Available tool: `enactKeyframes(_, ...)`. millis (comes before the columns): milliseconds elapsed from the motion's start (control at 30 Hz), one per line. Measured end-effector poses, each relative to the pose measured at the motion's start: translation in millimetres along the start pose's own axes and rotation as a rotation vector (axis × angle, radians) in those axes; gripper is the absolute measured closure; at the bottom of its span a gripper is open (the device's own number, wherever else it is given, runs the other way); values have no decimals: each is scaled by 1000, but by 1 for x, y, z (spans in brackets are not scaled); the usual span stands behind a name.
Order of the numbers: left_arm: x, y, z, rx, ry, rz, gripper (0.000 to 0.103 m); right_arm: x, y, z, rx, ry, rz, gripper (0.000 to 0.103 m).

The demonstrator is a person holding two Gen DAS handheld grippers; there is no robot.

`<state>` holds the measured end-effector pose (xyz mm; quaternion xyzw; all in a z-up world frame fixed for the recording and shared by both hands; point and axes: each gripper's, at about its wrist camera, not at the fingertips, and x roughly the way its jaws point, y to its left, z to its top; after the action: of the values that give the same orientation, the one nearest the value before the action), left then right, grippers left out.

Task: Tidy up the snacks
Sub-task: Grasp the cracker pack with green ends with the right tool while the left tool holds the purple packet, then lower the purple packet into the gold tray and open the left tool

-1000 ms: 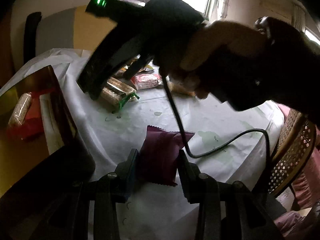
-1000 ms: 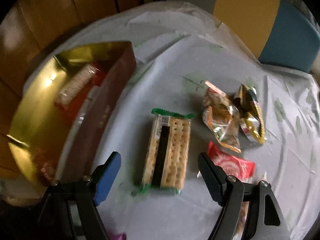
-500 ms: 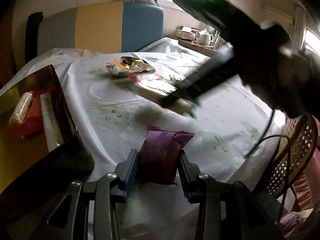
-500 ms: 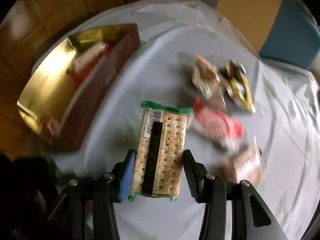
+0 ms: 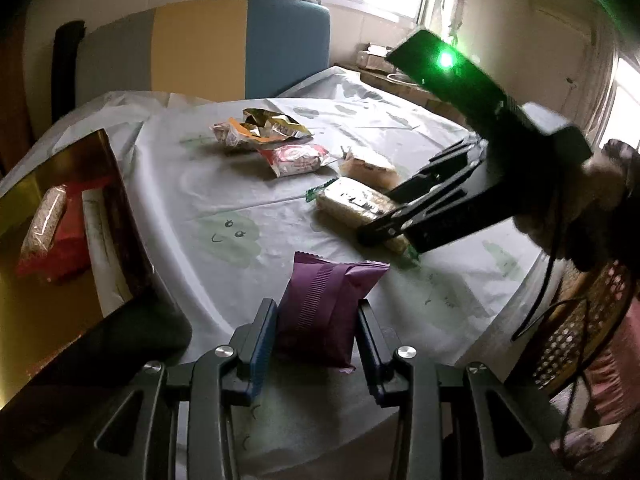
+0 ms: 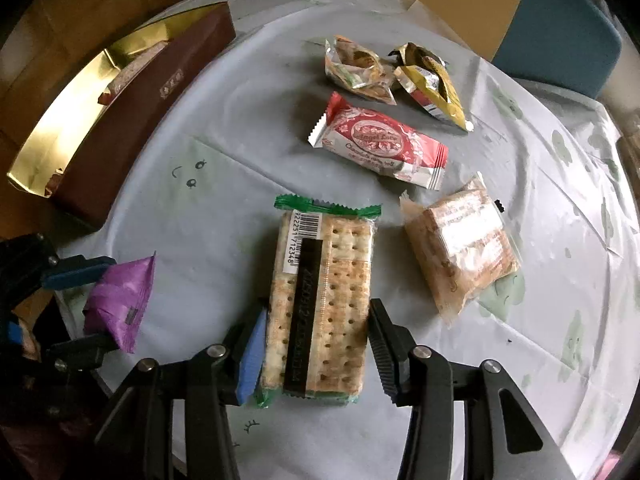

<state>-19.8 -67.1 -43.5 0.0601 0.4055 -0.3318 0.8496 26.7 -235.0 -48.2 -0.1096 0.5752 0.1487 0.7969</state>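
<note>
Hidden: the box's far end is cut off by the frame in both views, and its inside is half lost in gold glare; the printing on the tan packet cannot be read.
Box [image 6: 132,120]: a long maroon carton with a shiny gold lining, seen up and left of the right fingers; a clear-wrapped cracker roll [image 5: 44,220] and something red are lying in it.
Left gripper [image 5: 316,322]: clenched on the purple packet [image 5: 320,304], a puffy foil pillow with a crimped seam, pinched at both flanks by the pads.
Right gripper [image 6: 316,344]: its jaws have just been closing, and the cracker pack [image 6: 320,300] is now squeezed between them, the blue pad on one long edge, the ribbed black pad on the other.
Cracker pack: flat, rectangular, clear film with green crimped ends, barcode at the far tip.
Beyond the right fingertips: a red-and-white roll wrapper [image 6: 380,144], then two crumpled gold foil bags [image 6: 400,72].
Right of the fingers: a squarish tan packet [image 6: 460,248], just beside the crackers.
Tablecloth [image 6: 560,240]: pale, glossy plastic, creased, printed with small green shapes.
</note>
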Motion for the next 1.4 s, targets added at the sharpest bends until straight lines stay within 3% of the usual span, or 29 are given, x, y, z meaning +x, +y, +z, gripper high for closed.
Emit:
enactKeyframes(200,-17,2,12,-40,-35,-30,64,2,-1,1,-27,-6,-23,54)
enactKeyframes(467,-62,27,37,-158,-143,-64,64,-1,14,-3,-40,-15,-44,54)
enactKeyframes(667,-90,85,43,-374,-203,7,64,-1,10,-3,-49,-20,-51,55)
enactKeyframes(867,-109,154,21,-631,-218,108,64,-1,10,-3,-53,-20,-54,55)
enactKeyframes(1067,-97,185,3,-783,-186,99,63,-1,10,-2,-56,-20,-55,54)
enactKeyframes(1400,-49,190,1,-813,-62,85,60,-2,10,-2,-59,-20,-56,54)
